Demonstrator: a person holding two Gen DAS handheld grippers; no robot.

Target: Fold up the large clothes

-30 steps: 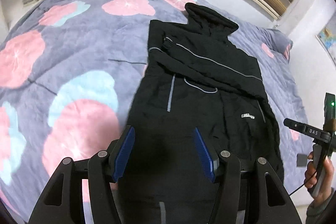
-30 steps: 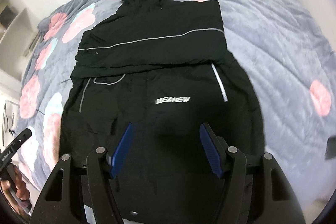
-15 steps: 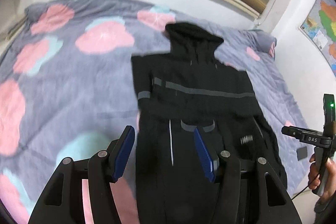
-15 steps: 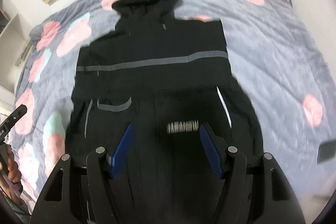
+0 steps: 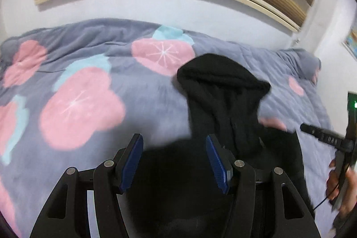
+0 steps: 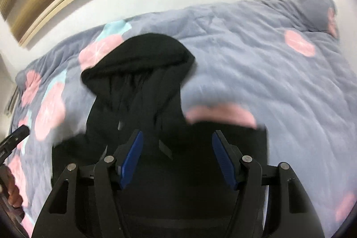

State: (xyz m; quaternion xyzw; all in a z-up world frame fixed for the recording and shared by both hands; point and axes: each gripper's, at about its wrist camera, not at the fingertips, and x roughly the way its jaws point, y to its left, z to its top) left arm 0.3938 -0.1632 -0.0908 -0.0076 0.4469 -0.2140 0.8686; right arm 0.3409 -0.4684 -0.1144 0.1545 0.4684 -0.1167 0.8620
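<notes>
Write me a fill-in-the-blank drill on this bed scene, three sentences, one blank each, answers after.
1. The black hooded jacket lies on a grey-blue quilt printed with ____ flowers.
2. The jaws of the left gripper and the right gripper stand ____, with nothing between the blue pads.
3. The part of the jacket nearest the white wall is its ____.

Missing words: pink; open; hood

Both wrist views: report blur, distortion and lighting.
Left wrist view: motion blur smears the quilt and black jacket, while the left tongs stay sharp; fisheye bends the wall trim. Right wrist view: same smear on jacket and quilt, right tongs crisp; dim, even light, black fabric detail lost.
</notes>
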